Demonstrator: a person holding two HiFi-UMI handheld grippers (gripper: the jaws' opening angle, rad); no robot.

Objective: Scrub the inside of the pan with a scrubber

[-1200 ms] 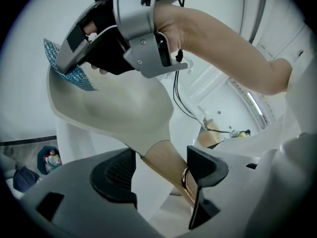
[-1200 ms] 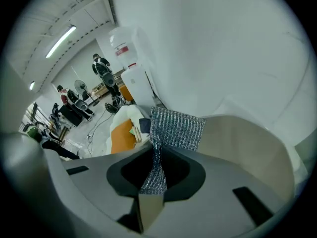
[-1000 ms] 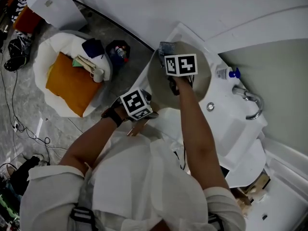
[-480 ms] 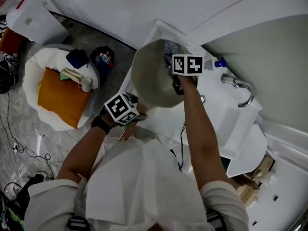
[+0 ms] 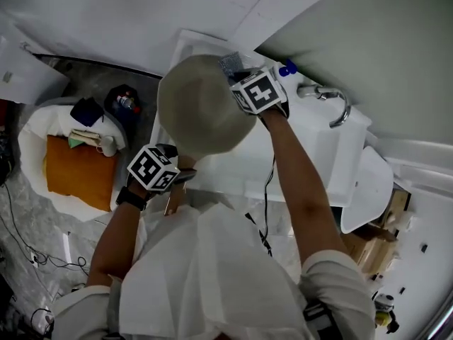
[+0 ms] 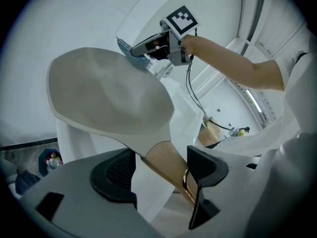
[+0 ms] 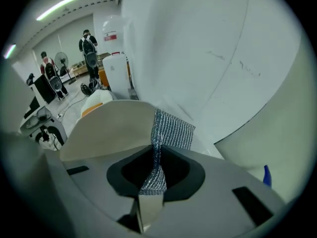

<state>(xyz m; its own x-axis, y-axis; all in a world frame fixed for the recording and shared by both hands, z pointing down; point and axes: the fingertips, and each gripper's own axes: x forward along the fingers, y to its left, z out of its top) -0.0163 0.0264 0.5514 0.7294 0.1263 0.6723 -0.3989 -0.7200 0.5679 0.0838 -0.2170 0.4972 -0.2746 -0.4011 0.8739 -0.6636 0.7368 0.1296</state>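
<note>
A beige pan (image 5: 198,112) with a wooden handle (image 6: 166,170) is held up over the sink's left end. My left gripper (image 5: 166,174) is shut on that handle, which runs between its black pads (image 6: 205,170) in the left gripper view. My right gripper (image 5: 244,83) is shut on a silvery mesh scrubber (image 5: 230,65) at the pan's far rim. In the right gripper view the scrubber (image 7: 168,130) is pinched thin between the jaws (image 7: 154,172) and fans out against the pan's edge (image 7: 111,125). In the left gripper view the pan (image 6: 109,95) fills the upper left, and the right gripper (image 6: 161,41) holds the scrubber (image 6: 130,53) to its top edge.
A white sink (image 5: 311,147) with a chrome faucet (image 5: 333,101) and a blue-capped bottle (image 5: 287,68) lies to the right. On the floor at left sit a white bag with an orange item (image 5: 71,172) and a dark bag (image 5: 122,103). People (image 7: 89,46) stand far off.
The pan and both grippers have shifted left and up in the head view as the view turned. The scrubber has stayed at the pan's far rim and the left gripper on the handle.
</note>
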